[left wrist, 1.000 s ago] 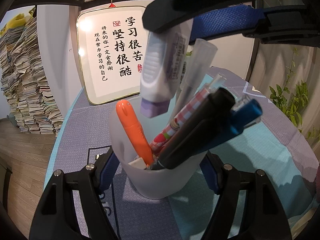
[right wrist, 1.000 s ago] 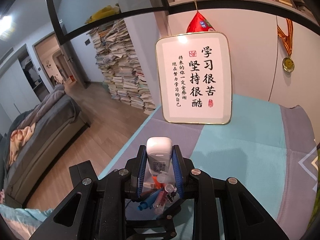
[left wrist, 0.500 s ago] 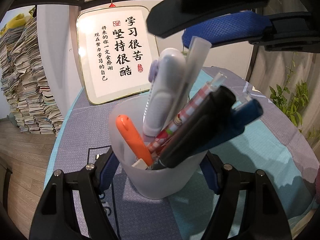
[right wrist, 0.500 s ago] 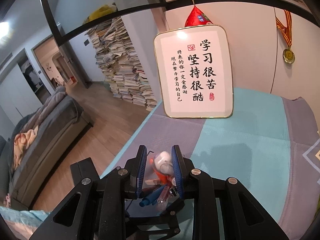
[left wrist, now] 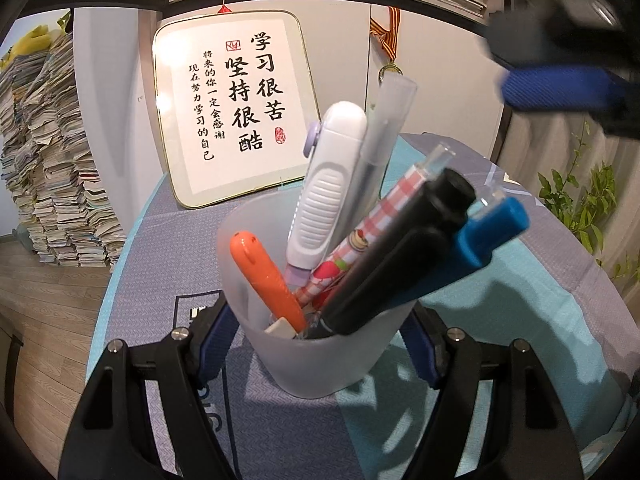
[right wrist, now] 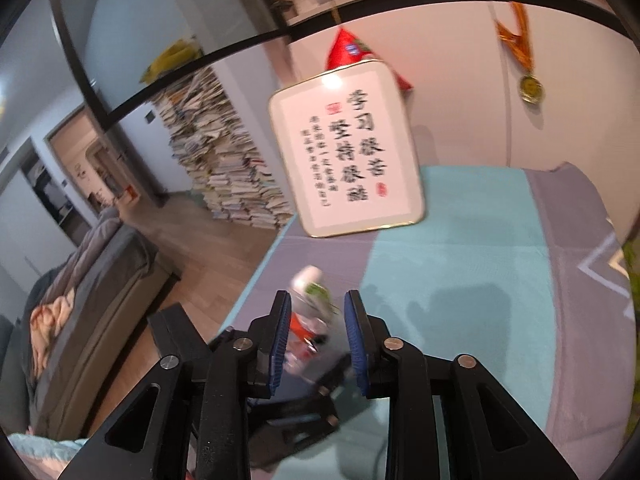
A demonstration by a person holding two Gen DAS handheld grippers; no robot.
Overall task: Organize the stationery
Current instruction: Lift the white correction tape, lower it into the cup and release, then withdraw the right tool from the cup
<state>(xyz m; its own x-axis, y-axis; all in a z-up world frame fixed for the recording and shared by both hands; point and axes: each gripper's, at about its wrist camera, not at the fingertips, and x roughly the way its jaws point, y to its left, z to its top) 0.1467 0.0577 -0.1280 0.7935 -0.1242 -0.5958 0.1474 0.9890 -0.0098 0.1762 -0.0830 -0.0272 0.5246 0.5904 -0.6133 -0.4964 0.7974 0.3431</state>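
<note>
— Item one, the change: what moved?

— The white correction tape (left wrist: 328, 184). A second ago it hung above the cup in the right gripper (right wrist: 318, 340); now it stands inside the frosted cup (left wrist: 316, 320), leaning on the far rim beside a clear-capped pen (left wrist: 384, 128). The right gripper's jaws have just been opening, nothing pressed between the pads, and it has drawn off toward the upper right of the left camera's view.

— Item two, the cup?

— Held by the left gripper (left wrist: 320, 344), its blue pads closed on both sides of the wall, probably to steady it while things drop in. It sits over the tablecloth (left wrist: 520, 320) at the near edge of the table.

— Contents?

— Orange pen (left wrist: 264, 276), checked pen (left wrist: 360, 236), black marker (left wrist: 404, 264), blue marker (left wrist: 480, 240), all fanned to the right because the cup is wide.

— Background?

— Framed calligraphy board (left wrist: 232, 108) propped at the table's far edge; stacked books (left wrist: 52, 160) on the floor.

— Status?

— Seems nearly sorted.
</note>
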